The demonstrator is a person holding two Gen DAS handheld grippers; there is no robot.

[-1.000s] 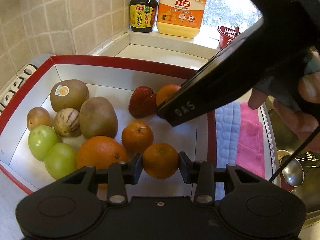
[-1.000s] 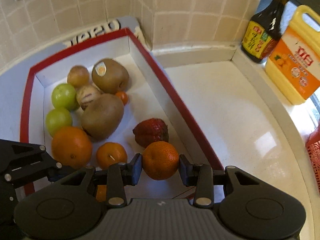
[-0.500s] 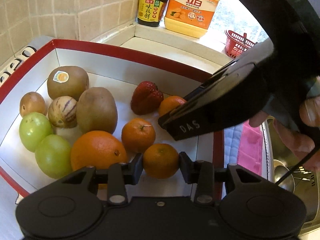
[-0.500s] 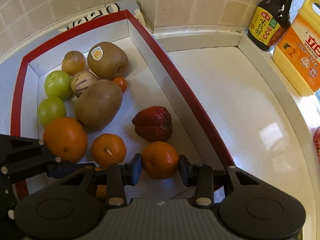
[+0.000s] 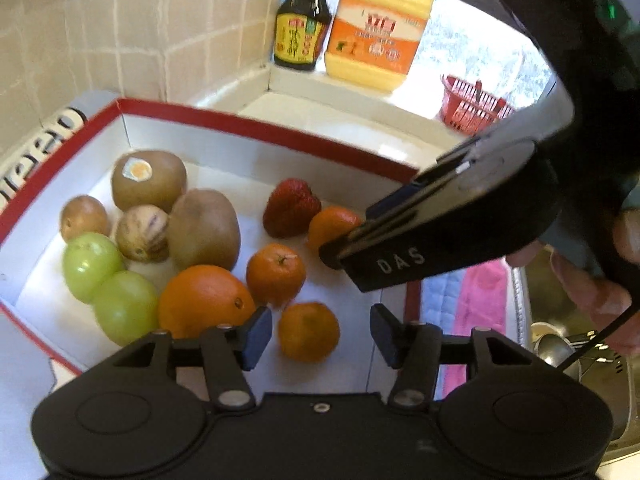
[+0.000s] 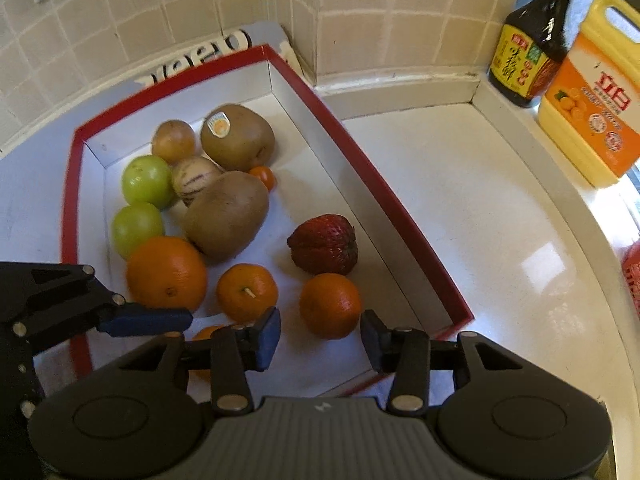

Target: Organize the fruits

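A red-rimmed white box (image 5: 256, 128) (image 6: 384, 200) holds the fruit. My left gripper (image 5: 316, 338) is open, with a small tangerine (image 5: 308, 331) lying loose on the box floor between its jaws. My right gripper (image 6: 320, 334) is open around another tangerine (image 6: 330, 305) resting on the floor beside the strawberry (image 6: 323, 243). Also in the box are a big orange (image 6: 166, 273), a third tangerine (image 6: 247, 292), two kiwis (image 6: 226, 214), two green fruits (image 6: 136, 230), a striped melon (image 6: 194, 178) and a brown fruit (image 6: 173, 141).
A soy sauce bottle (image 6: 532, 44) and a yellow detergent jug (image 6: 592, 92) stand on the ledge at the back right. A red basket (image 5: 472, 104) sits by the window. A pink and blue cloth (image 5: 472, 292) and a sink with a spoon (image 5: 552, 350) lie right of the box.
Both grippers have opened and let go of their tangerines, which now rest on the box floor. Both grippers drew back a little.
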